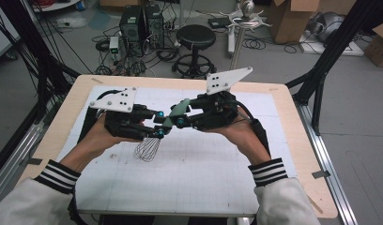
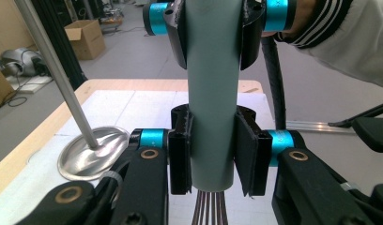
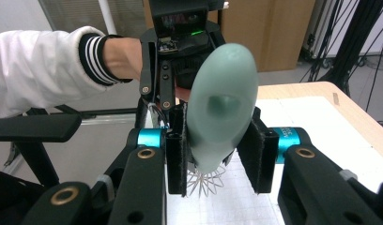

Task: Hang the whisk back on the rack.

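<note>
Both tongs grip one whisk (image 1: pixel 167 123) above the desk (image 1: pixel 293 136): the left tongs (image 2: pixel 212 154) pinch its pale green handle near the wires, the right tongs (image 3: pixel 218 157) clamp its upper end. The wire head is half hidden.

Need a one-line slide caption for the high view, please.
Both tongs, left and right, shut on a whisk's green handle above the table.

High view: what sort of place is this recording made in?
Most likely a lab or workshop set up for recording, not a kitchen. Computer towers with tangled cables stand on the floor behind the table, beside a black stool and cardboard boxes, and black frame struts flank the table.
</note>
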The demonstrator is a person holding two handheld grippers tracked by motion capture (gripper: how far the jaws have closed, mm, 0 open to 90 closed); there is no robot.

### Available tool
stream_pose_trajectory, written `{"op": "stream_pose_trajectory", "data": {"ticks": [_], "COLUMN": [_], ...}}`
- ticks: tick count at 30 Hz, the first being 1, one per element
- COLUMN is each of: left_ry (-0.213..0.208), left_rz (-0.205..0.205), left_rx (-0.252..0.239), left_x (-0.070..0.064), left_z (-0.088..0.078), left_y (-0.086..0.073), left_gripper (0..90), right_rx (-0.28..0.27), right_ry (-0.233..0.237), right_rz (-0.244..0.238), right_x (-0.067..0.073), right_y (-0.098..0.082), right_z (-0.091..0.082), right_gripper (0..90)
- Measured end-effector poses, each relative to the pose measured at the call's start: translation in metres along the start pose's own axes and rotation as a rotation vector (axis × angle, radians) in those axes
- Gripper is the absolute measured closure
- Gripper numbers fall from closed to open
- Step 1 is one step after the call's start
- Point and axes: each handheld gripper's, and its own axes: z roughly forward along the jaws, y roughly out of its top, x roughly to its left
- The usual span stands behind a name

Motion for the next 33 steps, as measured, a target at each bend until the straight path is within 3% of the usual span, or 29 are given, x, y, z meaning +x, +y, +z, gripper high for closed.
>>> {"op": "stream_pose_trajectory", "data": {"ticks": [4, 8, 12, 15, 17, 19, 24, 33], "left_ry": [0.007, 0.027, 0.075, 0.152, 0.163, 0.202, 0.233, 0.287], "left_rz": [0.001, 0.008, 0.001, -0.024, -0.035, -0.041, -0.075, -0.089], "left_rx": [0.003, 0.031, 0.064, 0.109, 0.111, 0.121, 0.116, 0.121], "left_x": [-0.001, -0.001, -0.001, -0.003, -0.003, -0.005, -0.006, -0.013], "left_z": [-0.001, -0.002, -0.005, -0.010, -0.015, -0.019, -0.032, -0.058], "left_y": [0.000, -0.001, -0.001, -0.003, -0.007, -0.011, -0.025, -0.050], "left_gripper": [65.5, 51.1, 31.9, 13.0, 9.8, 1.7, 1.7, 1.7], "right_rx": [0.012, 0.019, 0.028, 0.032, 0.032, 0.031, 0.036, 0.053], "right_ry": [-0.010, -0.024, -0.044, -0.057, -0.067, -0.080, -0.113, -0.173], "right_rz": [0.006, 0.009, 0.013, 0.026, 0.040, 0.052, 0.095, 0.116], "right_x": [0.000, -0.001, -0.002, -0.002, -0.003, -0.004, -0.007, -0.010], "right_y": [0.001, 0.001, 0.000, -0.001, -0.002, -0.003, -0.007, -0.010], "right_z": [0.000, -0.002, -0.006, -0.012, -0.016, -0.021, -0.033, -0.058], "right_gripper": [66.5, 66.5, 66.5, 66.5, 66.5, 66.5, 66.4, 66.4]}}
